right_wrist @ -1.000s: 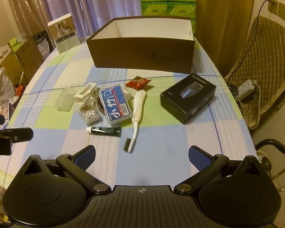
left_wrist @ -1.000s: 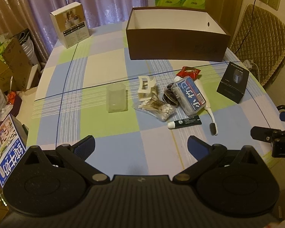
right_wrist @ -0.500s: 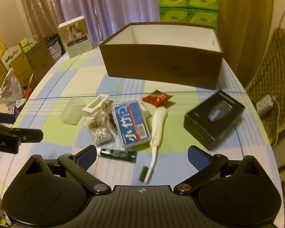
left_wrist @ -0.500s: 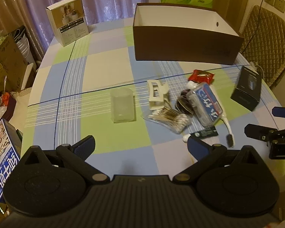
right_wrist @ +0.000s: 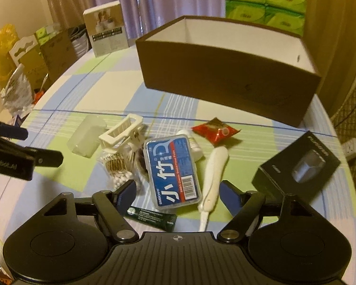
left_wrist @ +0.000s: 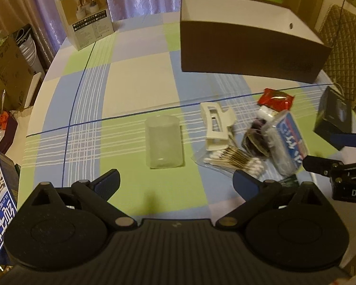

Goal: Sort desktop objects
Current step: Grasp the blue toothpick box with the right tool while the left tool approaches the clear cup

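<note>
Both claws are spread wide and hold nothing. From its own camera the right claw [right_wrist: 178,191] hangs low over the pile, its blue pads flanking the near end of the floss case [right_wrist: 172,171] and the toothbrush [right_wrist: 213,173] without touching them; half a second ago it stood further back, with the whole brush head in view. The left claw [left_wrist: 175,182] hovers over bare cloth, its gap lined up with the clear cup [left_wrist: 163,142], which lies on its side; it has moved closer too, as the cup looks larger than before.

On the checked table [left_wrist: 135,76], the brown box [right_wrist: 225,71] stands open at the far side, white inside, and well apart from the pile. The black box [right_wrist: 296,166] lies off to the right of the pile. In the pile, the floss case rests tilted over darker things beneath it, the toothbrush lies just to its right, the white hair clip [right_wrist: 123,130] and bag of cotton swabs [right_wrist: 121,166] lie to its left, and the red packet [right_wrist: 216,130] lies behind. The green tube [right_wrist: 152,216] lies nearest, partly under the right claw's body.

The right view shows the tube and toothbrush plainly; in the left view the left claw's right finger and the right claw [left_wrist: 330,152], reaching in from the edge, nearly cover them. Only the left view shows the cup's full length. The things under the case stay unclear in both.
</note>
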A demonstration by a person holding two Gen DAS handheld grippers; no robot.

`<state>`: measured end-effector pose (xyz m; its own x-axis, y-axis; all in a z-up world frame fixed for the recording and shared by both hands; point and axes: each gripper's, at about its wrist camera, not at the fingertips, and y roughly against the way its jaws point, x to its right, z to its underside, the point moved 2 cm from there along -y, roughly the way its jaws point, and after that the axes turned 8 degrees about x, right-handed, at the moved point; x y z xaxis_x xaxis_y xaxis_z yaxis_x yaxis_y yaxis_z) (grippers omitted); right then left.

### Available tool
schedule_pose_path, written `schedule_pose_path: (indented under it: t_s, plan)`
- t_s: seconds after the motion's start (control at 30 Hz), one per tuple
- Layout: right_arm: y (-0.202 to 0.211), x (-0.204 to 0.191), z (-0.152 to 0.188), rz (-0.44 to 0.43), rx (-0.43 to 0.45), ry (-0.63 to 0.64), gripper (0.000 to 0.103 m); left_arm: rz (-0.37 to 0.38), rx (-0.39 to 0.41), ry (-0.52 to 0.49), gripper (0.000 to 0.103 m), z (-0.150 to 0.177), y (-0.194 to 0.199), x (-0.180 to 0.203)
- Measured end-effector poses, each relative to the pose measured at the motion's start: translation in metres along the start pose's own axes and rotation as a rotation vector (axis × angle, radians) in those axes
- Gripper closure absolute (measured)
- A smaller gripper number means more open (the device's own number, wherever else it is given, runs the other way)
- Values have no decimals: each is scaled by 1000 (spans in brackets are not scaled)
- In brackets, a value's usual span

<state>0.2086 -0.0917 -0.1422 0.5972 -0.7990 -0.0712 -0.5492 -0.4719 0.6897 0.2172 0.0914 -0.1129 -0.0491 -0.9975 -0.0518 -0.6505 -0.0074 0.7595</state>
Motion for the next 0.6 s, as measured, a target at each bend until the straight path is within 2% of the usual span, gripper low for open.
schedule_pose_path:
  t_s: [0.4, 0.6]
  plan:
    - [-41, 2, -6, -22, -24, 29, 33, 6, -36, -2, 6, -10, -35, -7]
    - [-56, 1, -5, -28, -56, 46, 45, 14, -48, -5, 8, -14, -47, -11]
